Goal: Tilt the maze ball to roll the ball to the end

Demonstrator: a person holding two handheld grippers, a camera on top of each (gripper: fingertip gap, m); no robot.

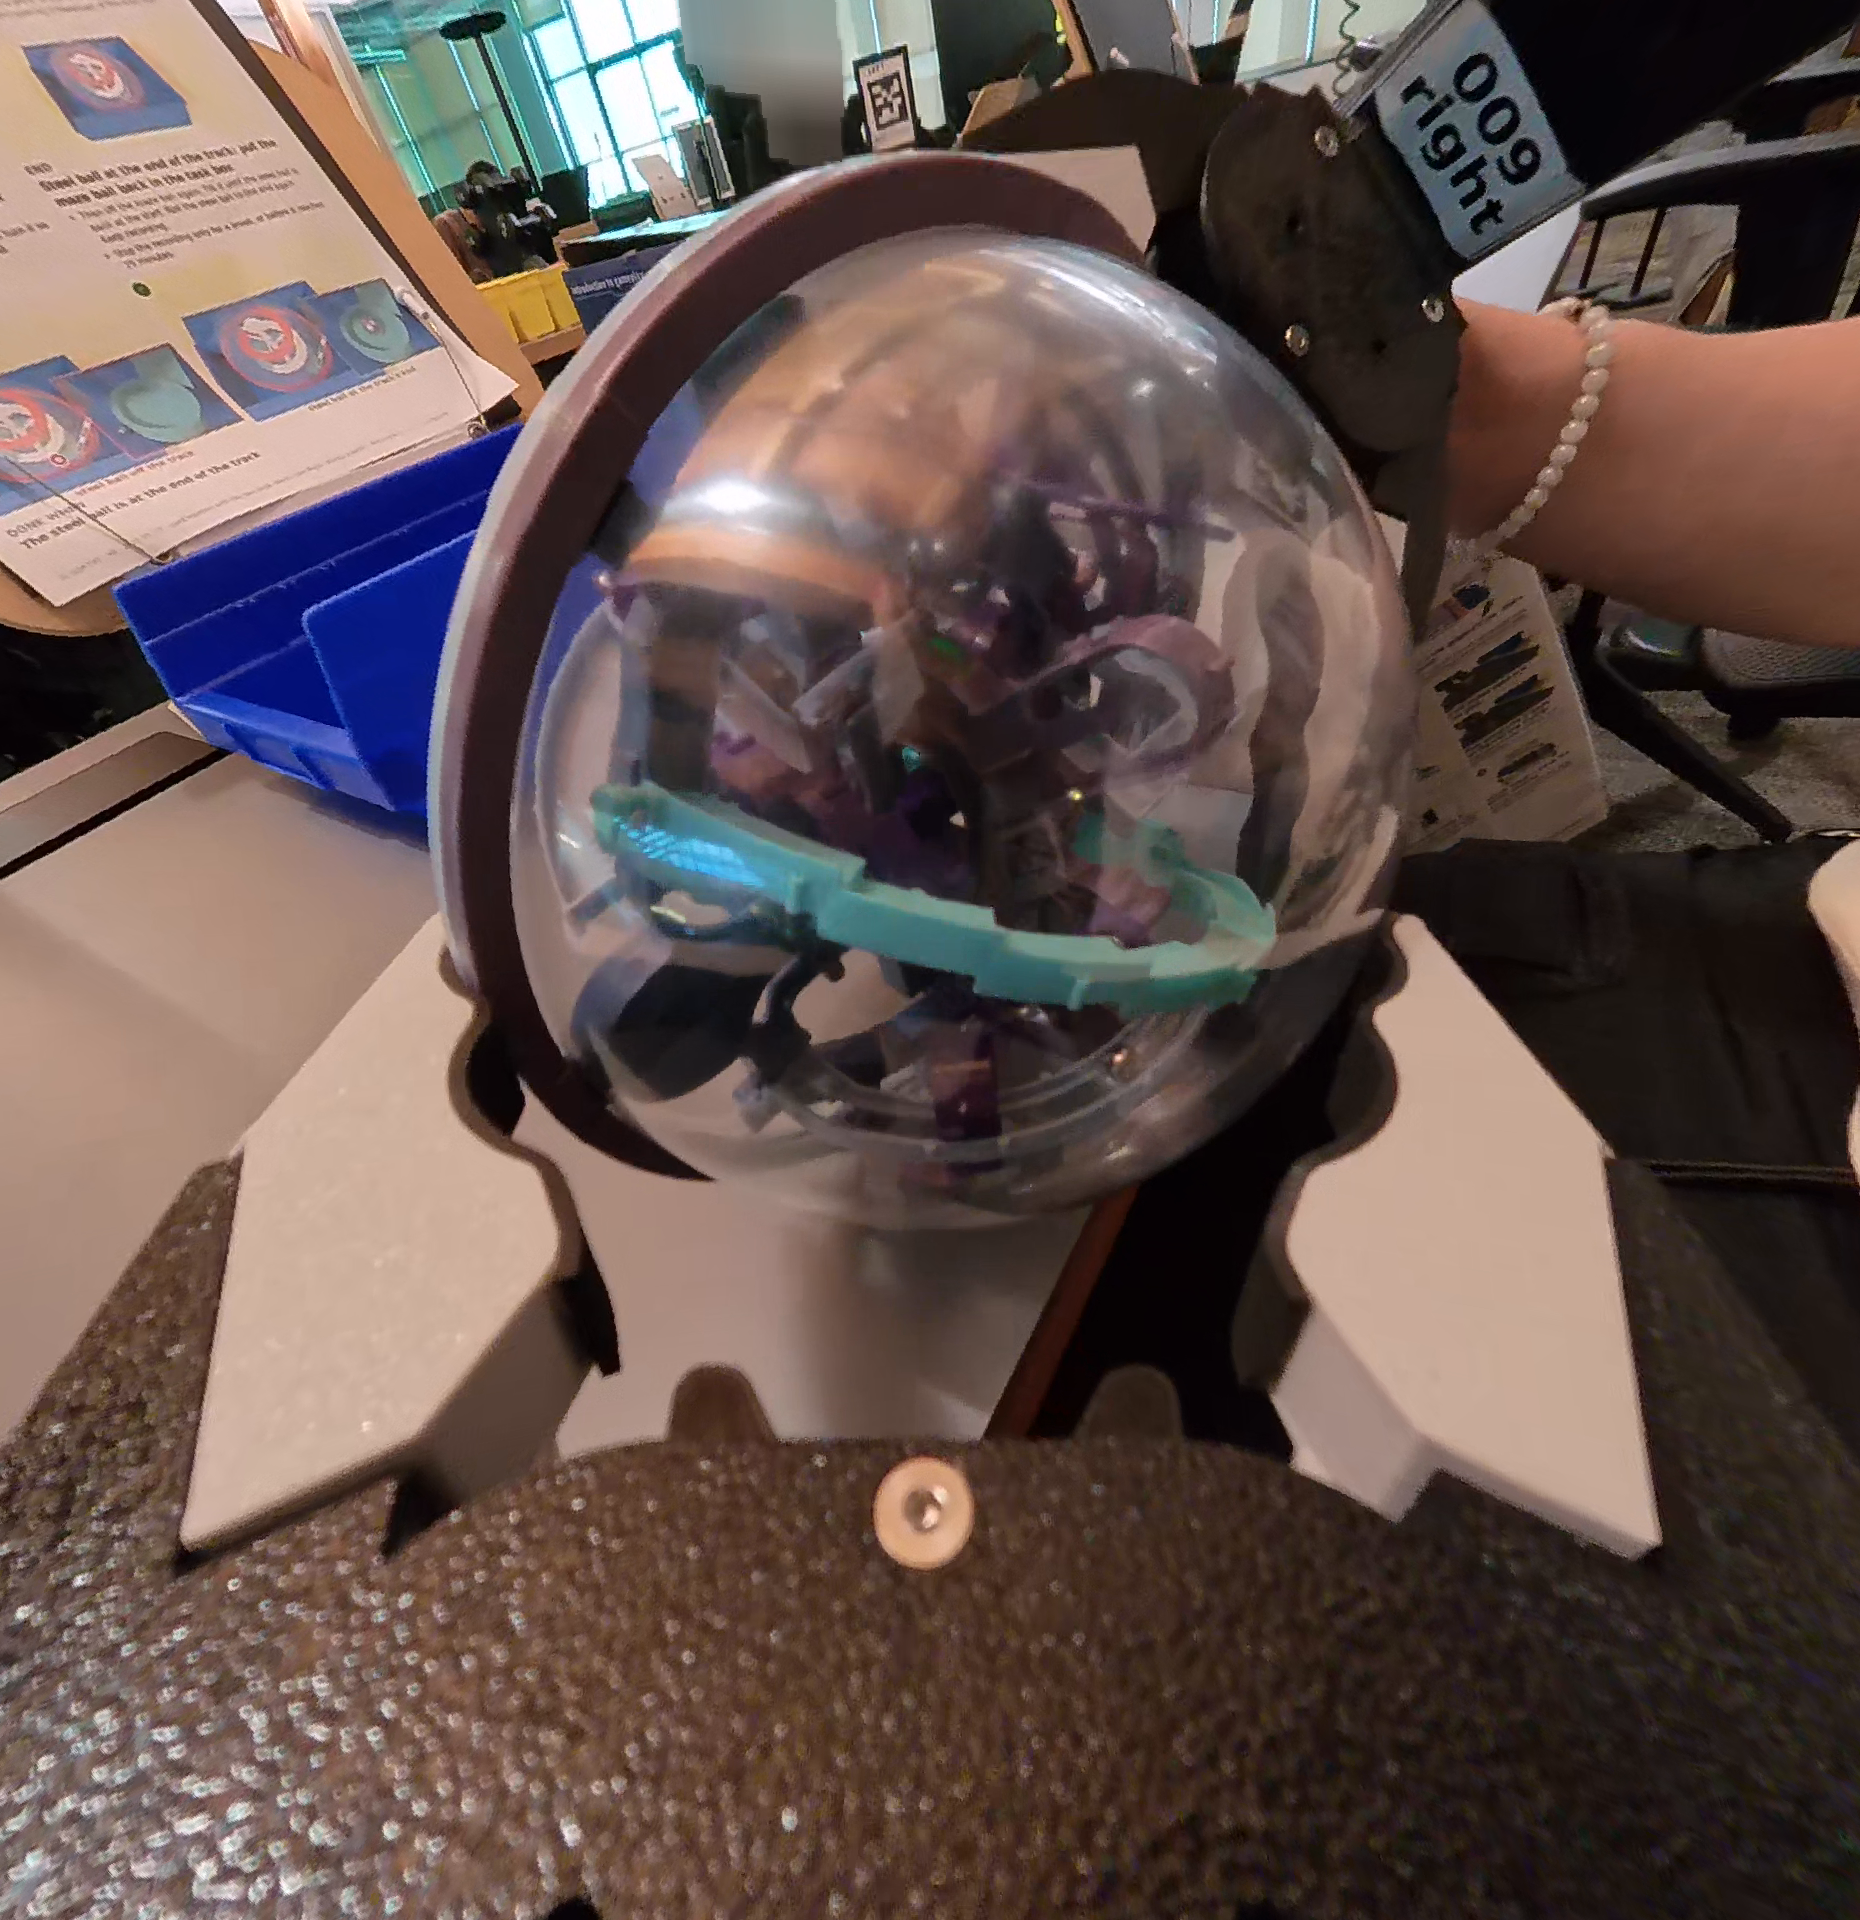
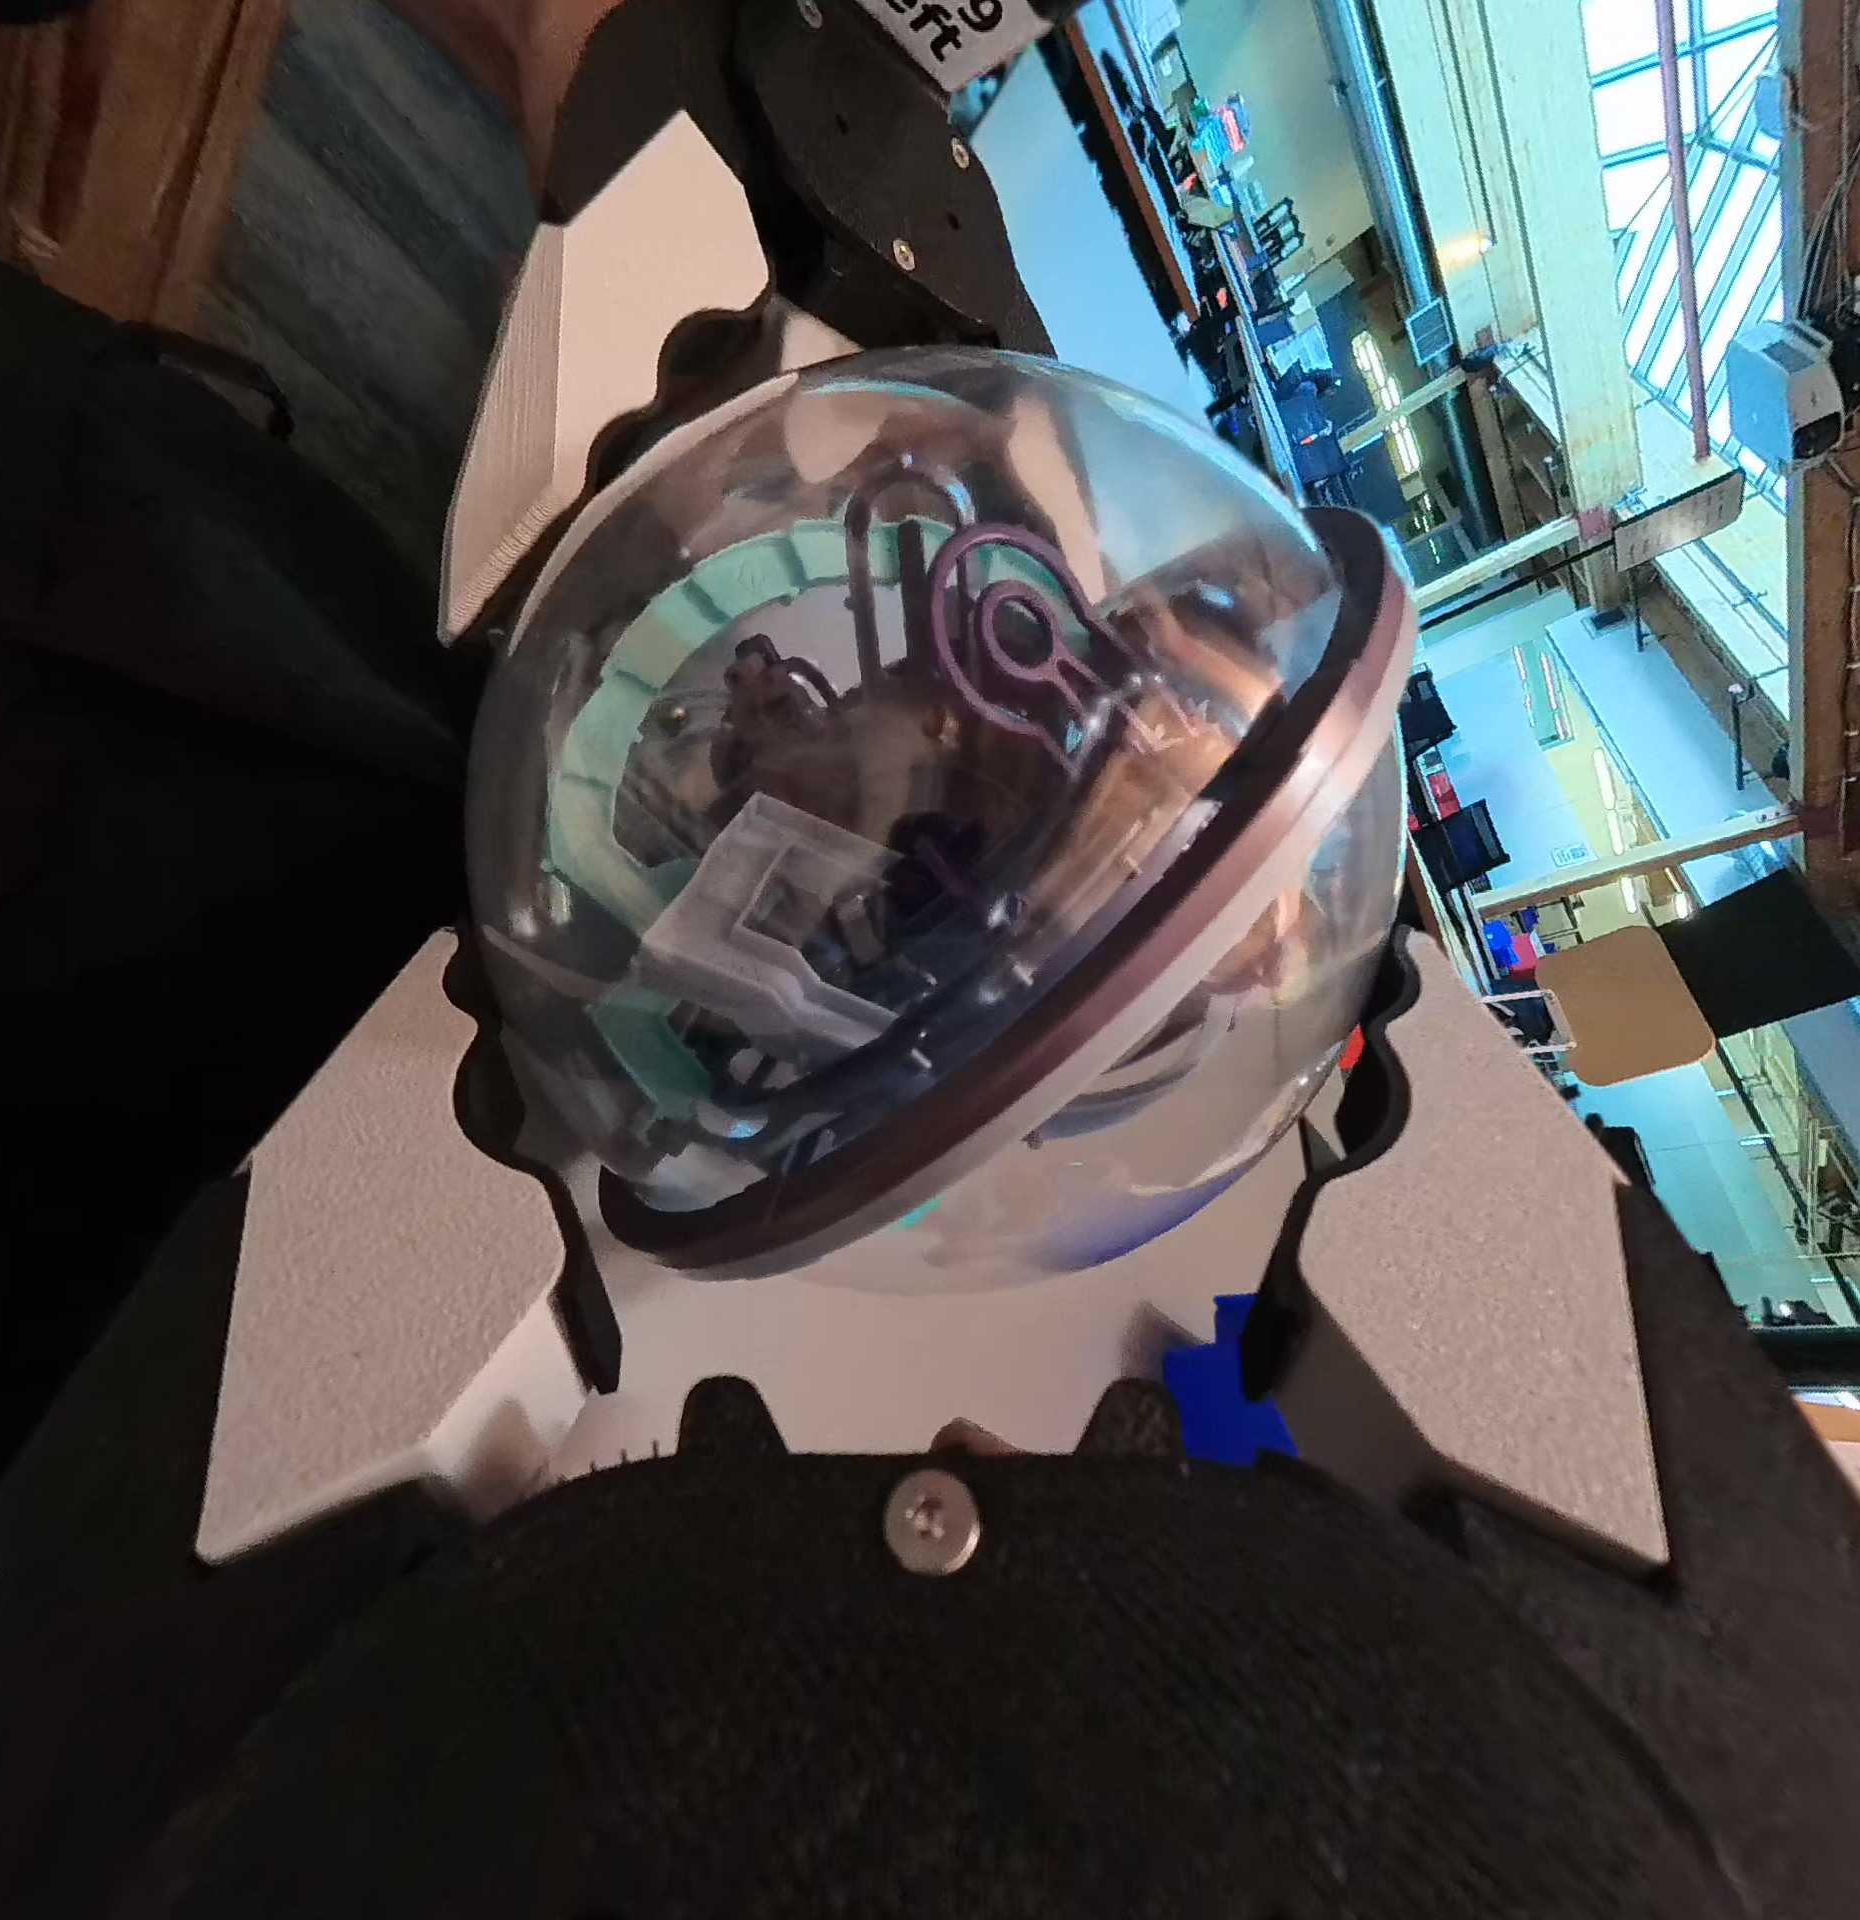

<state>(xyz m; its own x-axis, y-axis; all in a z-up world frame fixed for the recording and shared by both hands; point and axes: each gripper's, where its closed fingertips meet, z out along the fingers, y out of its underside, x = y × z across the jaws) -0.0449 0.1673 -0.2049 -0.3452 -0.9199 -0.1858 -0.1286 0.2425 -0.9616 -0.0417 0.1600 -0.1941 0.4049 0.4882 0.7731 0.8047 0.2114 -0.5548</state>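
At the far left of the left wrist view, an instruction sheet [image 1: 167,281] is being propped on a brown stand, with a blue bin [image 1: 282,665] sitting below it on a pale table [image 1: 157,987]. Nearer the middle, the maze ball [image 1: 921,727], a clear sphere with a dark purple rim band [image 1: 510,582], is being held up off the table between the pale fingers [image 1: 386,1226] of the left gripper [image 1: 921,977]. Its jaws are being kept wide and closed on the sphere, the dark wavy pads being pressed against the lower sides. A teal track [image 1: 957,935] is being shown running across the inside, among purple and brown tracks. At the upper right, the body of the other gripper is being seen against the sphere's far side, with a person's wrist wearing a bead bracelet [image 1: 1570,416] beside it.

In the right wrist view, which is being seen rolled over so that the room runs sideways, the maze ball [image 2: 936,821] is likewise being clamped by the right gripper [image 2: 931,987], with its fingers [image 2: 386,1247] spread wide and the pads being pressed to either flank. A small steel ball [image 2: 674,714] is being seen lying at the inner edge of the curved teal track [image 2: 593,748], left of the sphere's centre. A purple looped track [image 2: 1009,623] is being shown to its right, and the rim band [image 2: 1165,956] is slanting across the sphere.
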